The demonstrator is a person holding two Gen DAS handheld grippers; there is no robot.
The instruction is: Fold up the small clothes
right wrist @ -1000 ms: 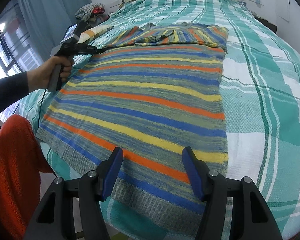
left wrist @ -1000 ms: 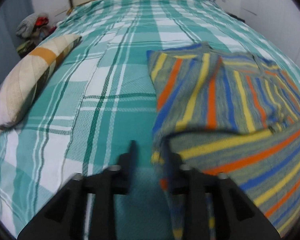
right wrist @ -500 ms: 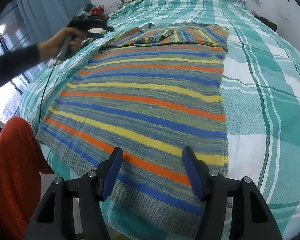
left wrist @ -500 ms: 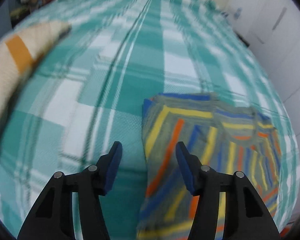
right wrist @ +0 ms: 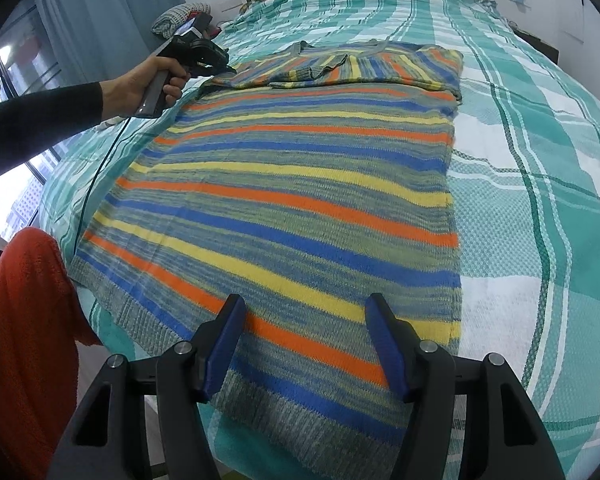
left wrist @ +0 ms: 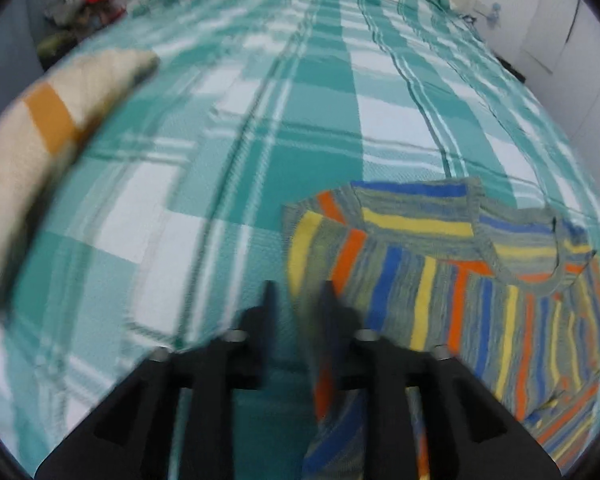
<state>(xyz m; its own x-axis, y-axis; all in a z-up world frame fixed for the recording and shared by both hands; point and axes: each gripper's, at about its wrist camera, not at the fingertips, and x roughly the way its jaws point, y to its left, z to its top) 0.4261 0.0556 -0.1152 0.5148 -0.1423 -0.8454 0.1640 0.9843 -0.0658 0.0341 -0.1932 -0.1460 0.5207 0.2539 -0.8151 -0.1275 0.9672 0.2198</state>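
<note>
A striped knit sweater lies flat on the bed, hem toward me, sleeves folded in across the chest. My right gripper hovers open just above the hem, with nothing between its blue pads. In the left wrist view the sweater's top corner by the neckline lies just ahead. My left gripper is at that corner with its jaws closing; the cloth's edge stands between them against the right finger, and a strip of bedspread still shows beside the left one. From the right wrist view, a person's hand holds the left gripper at the sweater's far left corner.
The green plaid bedspread runs wide to the right of the sweater. A beige pillow with an orange band lies left of the left gripper. A clothes pile sits by the curtain. An orange-red cloth hangs at the near left.
The left gripper travelled up the sweater's left edge to its top corner; its jaws spread wide, then narrowed around the edge. The right gripper held still and open.
</note>
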